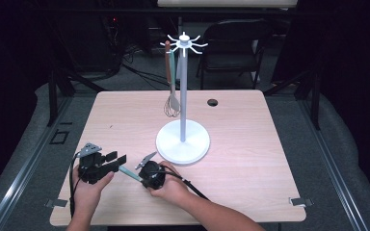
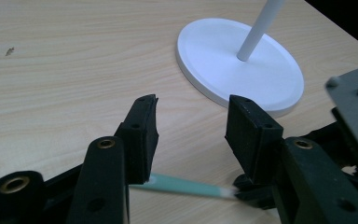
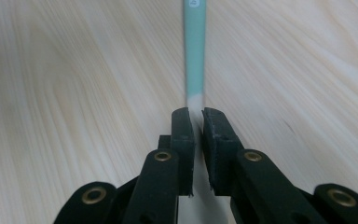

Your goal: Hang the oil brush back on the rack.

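The right gripper sat low and left of centre in the high view, its jaws narrowed around the white end of a slim mint-green handled utensil that lay flat on the light wooden table. In the right gripper view the two black pads stood almost together with the pale end of the utensil between them, the green handle running straight up the frame to the top edge. Pads looked pressed on it, though the strip between them was thin and bright, hard to read.

The left gripper sat just left of the right one, at lower left of the high view, jaws standing wide with nothing gripped. In the left gripper view the utensil lay across the bottom of the frame below both open jaws; whether the left pad touched it could not be told. The right gripper showed at lower right there, closed on the utensil's white end.

A white metal stand with a round base stood near centre of the high view, just up and right of the grippers, apart from them. From the hooks at its top hung a wire whisk with a brown handle and a second green-handled tool beside it, upper centre of the frame.
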A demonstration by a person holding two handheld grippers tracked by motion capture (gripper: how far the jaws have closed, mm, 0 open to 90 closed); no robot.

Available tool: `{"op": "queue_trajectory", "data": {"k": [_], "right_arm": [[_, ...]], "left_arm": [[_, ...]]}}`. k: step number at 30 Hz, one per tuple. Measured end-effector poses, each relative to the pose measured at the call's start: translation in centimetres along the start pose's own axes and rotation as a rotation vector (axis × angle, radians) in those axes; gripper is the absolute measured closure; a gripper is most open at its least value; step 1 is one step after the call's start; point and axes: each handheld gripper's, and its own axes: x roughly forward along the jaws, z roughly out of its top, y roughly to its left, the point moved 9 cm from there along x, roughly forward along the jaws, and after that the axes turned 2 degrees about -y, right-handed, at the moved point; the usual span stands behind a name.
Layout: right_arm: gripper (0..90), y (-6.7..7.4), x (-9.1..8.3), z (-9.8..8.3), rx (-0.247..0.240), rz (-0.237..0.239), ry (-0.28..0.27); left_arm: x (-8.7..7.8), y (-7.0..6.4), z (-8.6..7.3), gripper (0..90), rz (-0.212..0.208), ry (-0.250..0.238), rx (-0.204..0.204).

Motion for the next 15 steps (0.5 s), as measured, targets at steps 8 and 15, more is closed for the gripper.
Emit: {"op": "queue_trajectory", "data": {"k": [8, 15], "right_arm": [[83.0, -2.5, -3.8, -4.6, 0.0, -0.005, 0.0], [83.0, -3.7, -6.8, -8.4, 0.005, 0.0, 0.001]], "left_arm": [[1.1, -0.7, 0.1, 53.1, -0.02, 0.013, 0.012], [1.9, -1.5, 0.0, 53.1, -0.036, 0.03, 0.029]]}}
